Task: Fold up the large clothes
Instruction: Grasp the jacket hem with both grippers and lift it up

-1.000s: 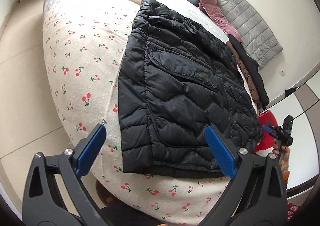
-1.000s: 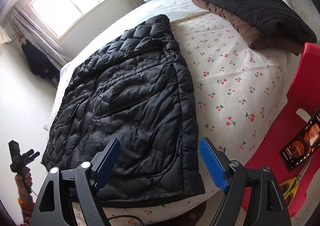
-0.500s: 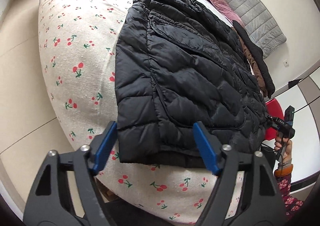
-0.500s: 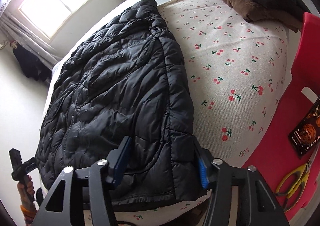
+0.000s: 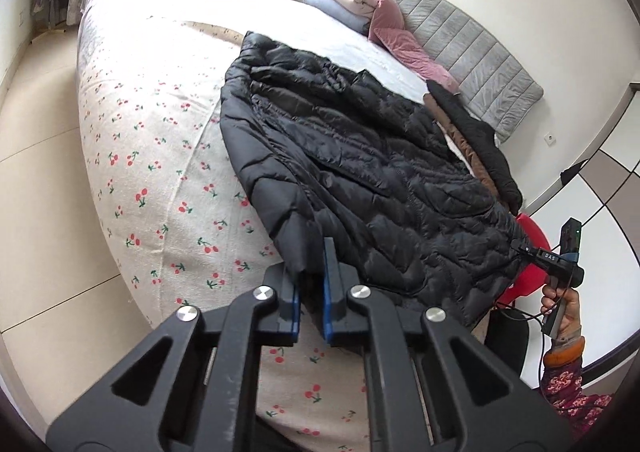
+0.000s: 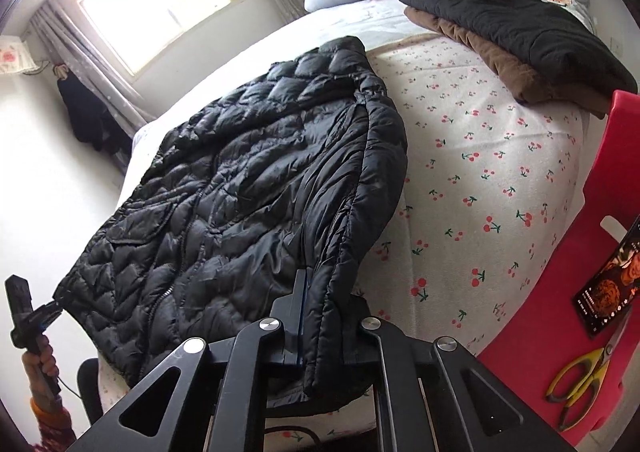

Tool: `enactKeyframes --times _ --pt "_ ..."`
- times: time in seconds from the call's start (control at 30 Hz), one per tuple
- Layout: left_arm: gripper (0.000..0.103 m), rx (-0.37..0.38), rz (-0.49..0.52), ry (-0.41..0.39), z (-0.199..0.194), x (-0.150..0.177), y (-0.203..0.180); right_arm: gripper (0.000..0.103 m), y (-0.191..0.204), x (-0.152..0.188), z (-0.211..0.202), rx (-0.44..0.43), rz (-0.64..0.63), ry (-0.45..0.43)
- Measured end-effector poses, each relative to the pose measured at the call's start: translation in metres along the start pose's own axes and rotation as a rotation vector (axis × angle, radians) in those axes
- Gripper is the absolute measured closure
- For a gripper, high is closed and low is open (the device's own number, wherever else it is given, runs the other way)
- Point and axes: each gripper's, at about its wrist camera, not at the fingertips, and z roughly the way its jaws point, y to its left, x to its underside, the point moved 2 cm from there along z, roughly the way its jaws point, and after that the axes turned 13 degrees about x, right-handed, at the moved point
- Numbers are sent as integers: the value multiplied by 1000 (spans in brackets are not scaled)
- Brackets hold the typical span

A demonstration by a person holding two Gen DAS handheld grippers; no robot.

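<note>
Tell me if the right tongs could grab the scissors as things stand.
Probably not: the right tongs are shut on the black jacket's hem. The scissors lie uncovered on the red stool.

Around me I see a cherry-print bedspread (image 5: 152, 156), a grey padded headboard (image 5: 472, 56), a bright curtained window (image 6: 160, 8), white walls, pale floor tiles (image 5: 36, 124) and a red stool (image 6: 600, 236).

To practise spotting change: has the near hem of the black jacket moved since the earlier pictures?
Yes. Both grippers, left and right, are shut on the jacket hem, which has come up off the cherry-print bedspread where it lay flat.
</note>
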Motion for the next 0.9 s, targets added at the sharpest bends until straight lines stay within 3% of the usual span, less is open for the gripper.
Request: enactKeyframes --times 0.2,0.37,0.67,0.9 --pt "94 57 60 -62 -25 -8 -26 94 10 -7 -37 -64 14 -89" --pt "94 53 128 -83 -26 -21 -38 94 23 -21 -51 -76 34 -136" --pt "95 50 129 -164 -43 -27 -49 95 23 -22 -70 -119 89 -174" --pt "95 19 89 -210 -57 -33 -47 95 12 -57 -77 -170 93 -212"
